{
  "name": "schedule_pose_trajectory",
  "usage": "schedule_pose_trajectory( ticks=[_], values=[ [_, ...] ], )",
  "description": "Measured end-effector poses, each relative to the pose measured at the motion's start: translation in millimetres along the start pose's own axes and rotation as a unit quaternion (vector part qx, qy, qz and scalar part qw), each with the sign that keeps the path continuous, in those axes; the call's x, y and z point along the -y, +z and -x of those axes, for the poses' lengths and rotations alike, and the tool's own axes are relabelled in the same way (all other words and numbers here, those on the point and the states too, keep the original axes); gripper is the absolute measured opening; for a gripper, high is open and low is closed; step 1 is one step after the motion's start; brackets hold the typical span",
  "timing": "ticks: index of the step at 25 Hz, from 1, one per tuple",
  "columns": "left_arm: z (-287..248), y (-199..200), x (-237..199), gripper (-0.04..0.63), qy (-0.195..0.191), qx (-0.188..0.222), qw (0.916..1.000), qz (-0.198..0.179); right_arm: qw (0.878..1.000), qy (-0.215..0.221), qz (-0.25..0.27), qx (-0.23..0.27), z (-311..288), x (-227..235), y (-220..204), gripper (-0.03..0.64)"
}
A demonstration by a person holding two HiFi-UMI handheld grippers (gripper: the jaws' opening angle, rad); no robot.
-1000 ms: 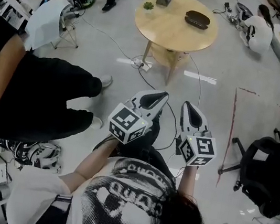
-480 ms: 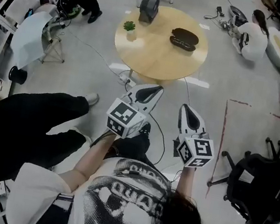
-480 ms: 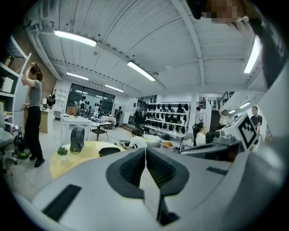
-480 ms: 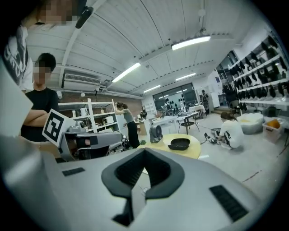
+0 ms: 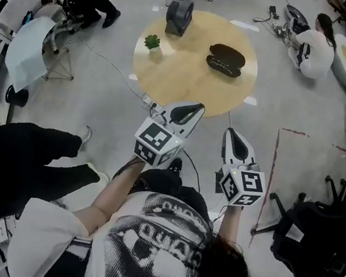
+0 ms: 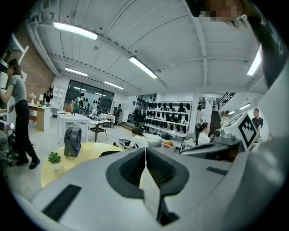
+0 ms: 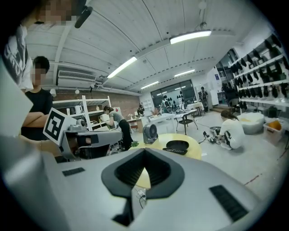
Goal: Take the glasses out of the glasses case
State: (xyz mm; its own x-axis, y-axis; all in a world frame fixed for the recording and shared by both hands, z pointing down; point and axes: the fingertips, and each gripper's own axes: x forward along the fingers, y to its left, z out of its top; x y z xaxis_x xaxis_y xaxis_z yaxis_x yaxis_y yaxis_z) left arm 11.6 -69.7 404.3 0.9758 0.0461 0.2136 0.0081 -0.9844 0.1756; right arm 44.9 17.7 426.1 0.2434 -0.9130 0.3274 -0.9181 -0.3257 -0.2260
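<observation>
A dark glasses case (image 5: 225, 60) lies open on the round wooden table (image 5: 183, 77), toward its right side; from here I cannot tell whether glasses are in it. Both grippers hang over the floor short of the table's near edge. My left gripper (image 5: 194, 107) is shut with nothing in it, its tips close to the table's rim. The right gripper (image 5: 232, 132) is shut and empty too, a little further back. Past the right gripper's (image 7: 144, 152) closed tips, its own view shows the case (image 7: 177, 146). Behind the left gripper's (image 6: 145, 150) tips, only the case's (image 6: 109, 153) edge shows.
A small potted plant (image 5: 152, 42) and a dark fan (image 5: 180, 7) share the table. A person in black (image 5: 32, 157) sits at the left, another sits on the floor (image 5: 317, 43) at top right. An office chair (image 5: 317, 238) stands right. Cables (image 5: 149, 101) run under the table.
Both grippers have come forward toward the table, which now sits nearer and lower in the head view. Their jaws have stayed shut.
</observation>
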Motion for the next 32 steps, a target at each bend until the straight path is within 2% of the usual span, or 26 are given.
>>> schedule_pose_trajectory(
  ticks=[7,11,16,21,26,32],
  values=[
    [-11,2,-22,0.015,0.014,-0.005,0.9999,0.005,1.0,0.007,0.002,-0.004,-22,10,12,-0.003],
    [-14,3,-33,0.015,0.03,-0.006,0.9995,0.011,1.0,0.025,0.007,-0.012,-42,15,17,-0.003],
    [-26,-6,-62,0.015,0.079,-0.01,0.9966,0.023,0.997,0.067,0.023,-0.023,-82,31,26,-0.003],
    [-65,3,-92,0.015,0.11,-0.005,0.9934,0.029,0.994,0.1,0.035,-0.034,-123,62,40,-0.003],
    [-97,21,-112,0.015,0.159,0.0,0.9866,0.035,0.984,0.153,0.052,-0.068,-168,91,49,-0.003],
    [-134,26,-131,0.015,0.199,-0.009,0.9787,0.048,0.975,0.194,0.061,-0.093,-206,124,57,-0.003]
  ],
)
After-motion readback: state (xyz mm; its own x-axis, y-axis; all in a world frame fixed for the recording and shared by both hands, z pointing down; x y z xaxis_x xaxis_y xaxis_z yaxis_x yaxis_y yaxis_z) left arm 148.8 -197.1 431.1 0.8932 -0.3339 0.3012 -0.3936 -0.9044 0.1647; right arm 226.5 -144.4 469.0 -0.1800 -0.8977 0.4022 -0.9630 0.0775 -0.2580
